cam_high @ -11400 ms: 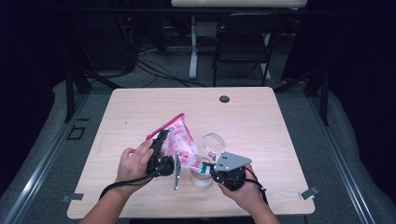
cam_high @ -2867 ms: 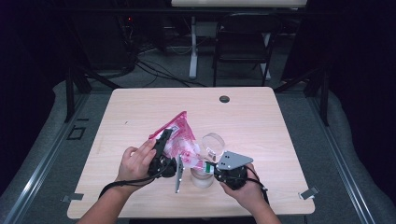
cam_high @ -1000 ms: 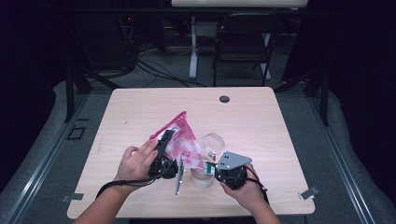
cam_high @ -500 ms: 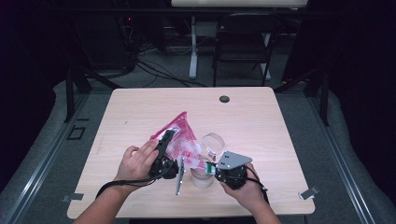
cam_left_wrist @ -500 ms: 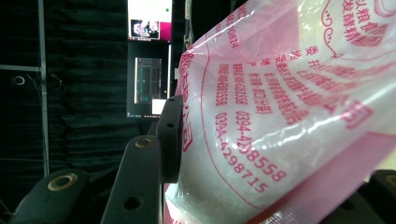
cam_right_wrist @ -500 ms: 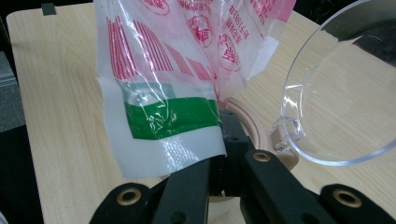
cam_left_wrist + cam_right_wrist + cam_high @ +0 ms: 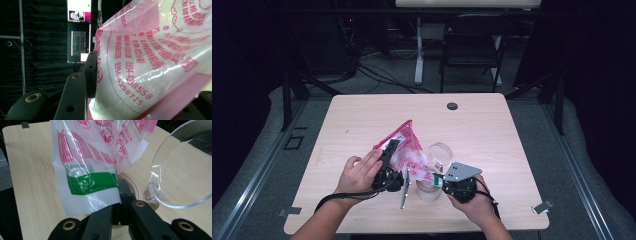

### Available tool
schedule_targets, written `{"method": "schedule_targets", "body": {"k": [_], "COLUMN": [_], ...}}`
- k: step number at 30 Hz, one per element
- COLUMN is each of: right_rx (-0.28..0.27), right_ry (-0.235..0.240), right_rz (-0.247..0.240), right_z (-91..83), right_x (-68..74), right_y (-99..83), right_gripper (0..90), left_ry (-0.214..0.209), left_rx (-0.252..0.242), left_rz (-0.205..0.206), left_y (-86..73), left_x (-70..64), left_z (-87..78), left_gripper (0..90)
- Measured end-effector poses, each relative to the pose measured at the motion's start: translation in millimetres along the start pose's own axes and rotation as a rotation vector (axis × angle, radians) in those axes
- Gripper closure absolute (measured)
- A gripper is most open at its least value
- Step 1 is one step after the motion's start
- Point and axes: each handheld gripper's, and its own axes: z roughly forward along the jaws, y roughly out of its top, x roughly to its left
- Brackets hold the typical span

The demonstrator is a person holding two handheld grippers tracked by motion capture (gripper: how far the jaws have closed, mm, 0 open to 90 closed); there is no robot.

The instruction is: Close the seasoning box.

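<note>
A pink and clear printed plastic bag point(image 7: 404, 145) hangs over the near middle of the table. My left gripper point(image 7: 392, 148) is shut on its upper part, and one black finger point(image 7: 90, 72) presses into the film of the bag point(image 7: 150, 62). My right gripper point(image 7: 436, 181) is shut on the bag's lower corner, where a green band point(image 7: 92, 183) shows just above the jaw tips point(image 7: 120, 188). Directly under that corner stands a round jar point(image 7: 428, 192) with a light wooden rim point(image 7: 136, 186). Its clear lid point(image 7: 439, 155) point(image 7: 185, 170) is tipped up and open.
The light wooden table point(image 7: 492, 135) has a small black round cap point(image 7: 452, 106) near its far edge. A dark chair point(image 7: 472, 45) and cables stand on the floor beyond. Clamps sit at the table's near corners point(image 7: 542, 206).
Almost nothing has moved. Both grippers keep their hold on the bag above the jar, and the left hand has shifted only slightly.
</note>
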Motion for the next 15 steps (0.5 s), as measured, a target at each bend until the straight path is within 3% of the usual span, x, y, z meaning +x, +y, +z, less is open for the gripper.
{"method": "schedule_targets", "body": {"k": [15], "right_rx": [0.007], "right_ry": [0.004], "right_rz": [0.002], "right_z": [1.4], "right_x": [-0.5], "right_y": [-1.2], "right_gripper": [90.0], "left_ry": [0.027], "left_rx": [-0.017], "left_rz": [-0.011], "left_y": [4.1], "left_x": [1.6], "left_z": [-3.5], "left_gripper": [64.8]}}
